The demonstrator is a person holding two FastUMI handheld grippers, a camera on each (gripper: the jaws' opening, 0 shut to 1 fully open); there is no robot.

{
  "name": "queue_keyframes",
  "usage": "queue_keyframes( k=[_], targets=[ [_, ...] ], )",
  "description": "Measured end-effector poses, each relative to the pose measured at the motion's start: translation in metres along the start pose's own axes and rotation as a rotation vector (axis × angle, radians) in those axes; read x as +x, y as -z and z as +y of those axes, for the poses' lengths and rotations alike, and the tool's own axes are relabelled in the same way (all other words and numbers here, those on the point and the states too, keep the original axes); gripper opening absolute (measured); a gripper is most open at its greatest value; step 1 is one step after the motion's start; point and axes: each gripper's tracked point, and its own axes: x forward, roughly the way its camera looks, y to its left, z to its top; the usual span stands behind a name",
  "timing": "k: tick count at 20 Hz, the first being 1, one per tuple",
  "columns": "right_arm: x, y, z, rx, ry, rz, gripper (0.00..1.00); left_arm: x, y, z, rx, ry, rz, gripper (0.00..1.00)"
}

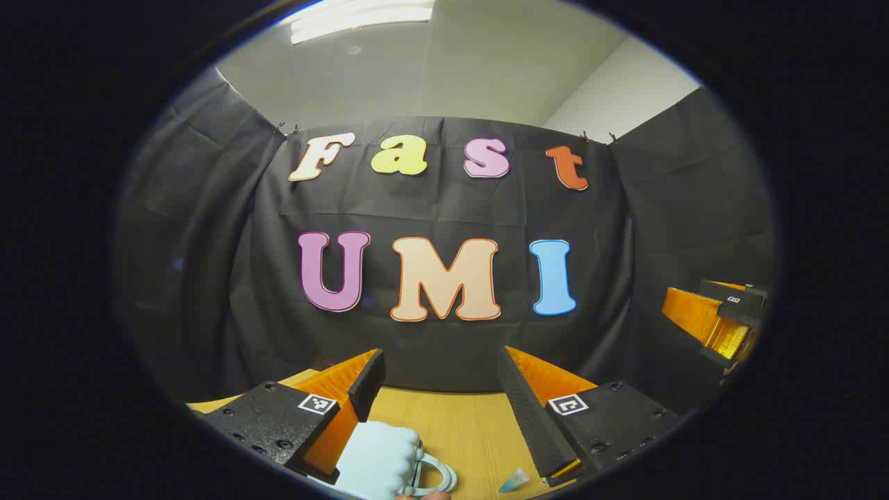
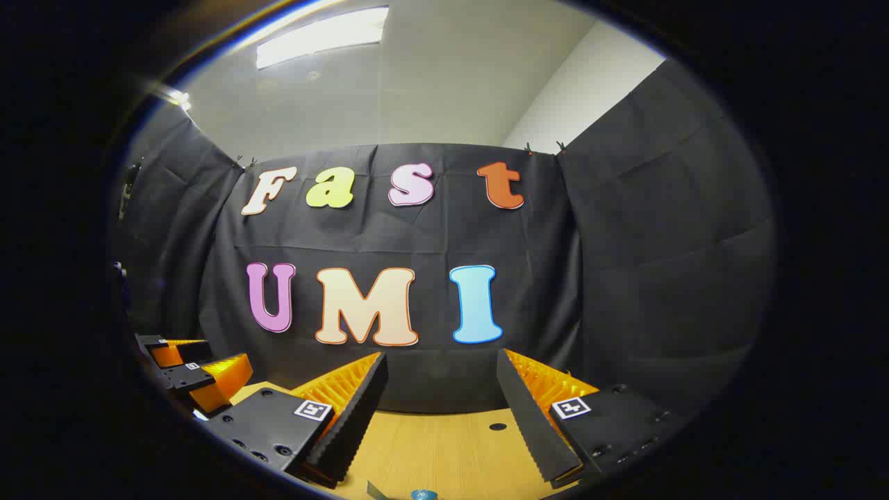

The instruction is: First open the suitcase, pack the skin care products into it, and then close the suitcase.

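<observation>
Both grippers are held up high, pointing at the black wall. The left gripper (image 1: 442,389) is open wide, and so is the right gripper (image 2: 440,392) — neither holds anything. The pale blue suitcase (image 1: 378,458) sits on the wooden table (image 1: 472,430), low down beside the left gripper's left finger, so the left hand looks nearer. A small blue tube (image 1: 514,480) lies near it.
</observation>
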Motion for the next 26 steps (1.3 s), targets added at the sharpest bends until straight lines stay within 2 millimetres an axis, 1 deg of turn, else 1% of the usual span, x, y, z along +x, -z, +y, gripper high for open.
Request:
queue_keyframes(
  k=[6, 8, 9, 10, 12, 14, 16, 17, 18, 19, 21, 23, 26],
  targets=[
    [0.001, 0.000, -0.007, -0.006, -0.023, -0.008, 0.98, 0.002, 0.006, -0.005, 0.009, -0.019, 0.017, 0.95],
    [0.002, 0.002, -0.010, -0.011, -0.042, -0.012, 0.98, 0.002, 0.014, -0.006, 0.009, -0.030, 0.032, 0.94],
    [0.003, 0.006, -0.011, -0.013, -0.056, -0.007, 0.98, 0.000, 0.023, -0.007, 0.008, -0.037, 0.050, 0.92],
    [0.003, 0.010, -0.011, -0.014, -0.074, -0.003, 0.98, -0.001, 0.034, -0.008, 0.010, -0.045, 0.076, 0.95],
    [0.004, 0.020, -0.012, -0.017, -0.099, 0.004, 0.98, -0.005, 0.059, -0.003, 0.026, -0.066, 0.131, 0.95],
    [0.006, 0.033, -0.017, -0.031, -0.094, 0.041, 0.98, -0.005, 0.087, -0.001, 0.030, -0.067, 0.194, 0.95],
    [0.010, 0.035, -0.020, -0.037, -0.072, 0.051, 0.98, -0.006, 0.119, -0.006, 0.017, -0.040, 0.276, 0.95],
    [0.012, 0.039, -0.023, -0.036, -0.050, 0.066, 0.98, -0.004, 0.137, -0.003, 0.014, -0.031, 0.329, 0.95],
    [0.012, 0.041, -0.020, -0.025, -0.053, 0.073, 1.00, -0.003, 0.152, -0.001, 0.006, -0.026, 0.365, 0.95],
    [0.013, 0.044, -0.015, -0.028, -0.055, 0.078, 0.99, -0.004, 0.165, -0.001, -0.009, -0.023, 0.398, 0.95],
    [0.015, 0.052, -0.020, -0.060, -0.028, 0.101, 1.00, -0.005, 0.196, -0.005, -0.047, -0.010, 0.483, 0.95],
    [0.013, 0.059, -0.021, -0.067, -0.013, 0.125, 0.98, -0.006, 0.215, -0.012, -0.072, 0.008, 0.540, 0.96],
    [0.015, 0.062, -0.026, -0.091, 0.005, 0.135, 0.98, -0.001, 0.241, -0.021, -0.073, 0.027, 0.612, 0.96]
  ],
)
